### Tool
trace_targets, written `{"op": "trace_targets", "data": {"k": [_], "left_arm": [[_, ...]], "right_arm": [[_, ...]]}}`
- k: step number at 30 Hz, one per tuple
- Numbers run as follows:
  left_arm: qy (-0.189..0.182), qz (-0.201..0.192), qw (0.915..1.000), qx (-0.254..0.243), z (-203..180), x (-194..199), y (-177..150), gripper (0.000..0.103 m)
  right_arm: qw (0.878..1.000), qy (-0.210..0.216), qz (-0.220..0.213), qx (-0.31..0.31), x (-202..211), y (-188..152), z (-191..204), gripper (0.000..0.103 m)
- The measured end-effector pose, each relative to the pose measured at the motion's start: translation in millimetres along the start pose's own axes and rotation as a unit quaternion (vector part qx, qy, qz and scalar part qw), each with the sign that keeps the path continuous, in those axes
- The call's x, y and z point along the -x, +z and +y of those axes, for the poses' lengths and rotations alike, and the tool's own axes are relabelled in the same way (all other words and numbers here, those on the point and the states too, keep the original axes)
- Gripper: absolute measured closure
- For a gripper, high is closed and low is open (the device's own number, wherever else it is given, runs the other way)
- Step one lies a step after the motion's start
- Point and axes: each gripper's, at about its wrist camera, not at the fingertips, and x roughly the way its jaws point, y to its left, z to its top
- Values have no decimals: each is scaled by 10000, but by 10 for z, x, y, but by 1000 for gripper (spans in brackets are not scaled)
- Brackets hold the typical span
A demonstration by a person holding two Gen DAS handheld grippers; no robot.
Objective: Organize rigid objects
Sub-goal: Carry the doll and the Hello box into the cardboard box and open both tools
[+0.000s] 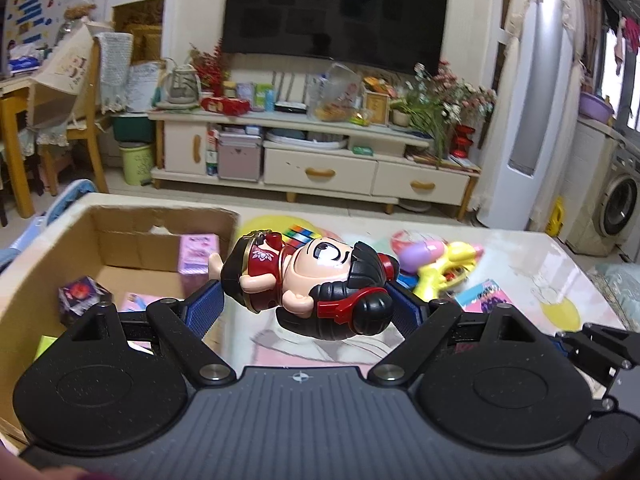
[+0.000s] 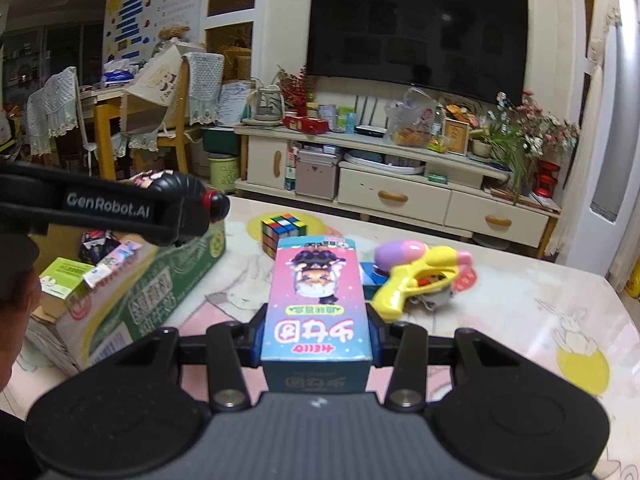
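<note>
left gripper (image 1: 310,300): clamped on the doll figure (image 1: 308,280); blue pads (image 1: 210,300) press its feet end and its head end, jaws fairly wide apart around it.
left pose: angled downward, held above the table (image 1: 520,252) at lower centre of the left wrist view; in the right wrist view its black body sits at left, over the box edge, doll's hair bun poking past the finger.
doll figure: lies sideways across the jaws, head to the right of frame, red outfit, black hair with red bands; clear of the table.
right gripper (image 2: 316,336): closed narrow on the pink-blue carton (image 2: 318,308); pads touch both long sides.
right pose: tilted downward, lower centre of its view, carton lifted off the tabletop.
pink-blue carton: runs lengthwise away from the camera, print upside down from this view.
cardboard box (image 1: 40,264): left of frame, top open; holds a pink pack (image 1: 198,258), a dark cube-like pack (image 1: 82,294), a green pack (image 2: 66,276).
rubik's cube (image 2: 282,234): on the table, centre, beyond the carton.
water pistol (image 2: 416,276): yellow with pink-purple tank, on the table right of the carton, apart from it.
background: TV (image 1: 336,8) over a cluttered cabinet (image 1: 320,160), upper half of frame.
</note>
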Motion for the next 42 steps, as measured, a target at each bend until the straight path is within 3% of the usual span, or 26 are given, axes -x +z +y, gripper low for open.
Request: {"op": "trace_targets", "data": {"k": [10, 24, 42], "left_arm": [[506, -193, 9983, 212, 305, 44, 141, 0], [1096, -174, 9913, 714, 684, -79, 303, 0], [1723, 78, 9817, 809, 797, -192, 314, 0]], "right_arm": [[9989, 340, -94, 311, -143, 230, 388, 59], [9923, 829, -260, 878, -445, 663, 1059, 59], [9827, 955, 118, 1582, -1096, 810, 1595, 59]]}}
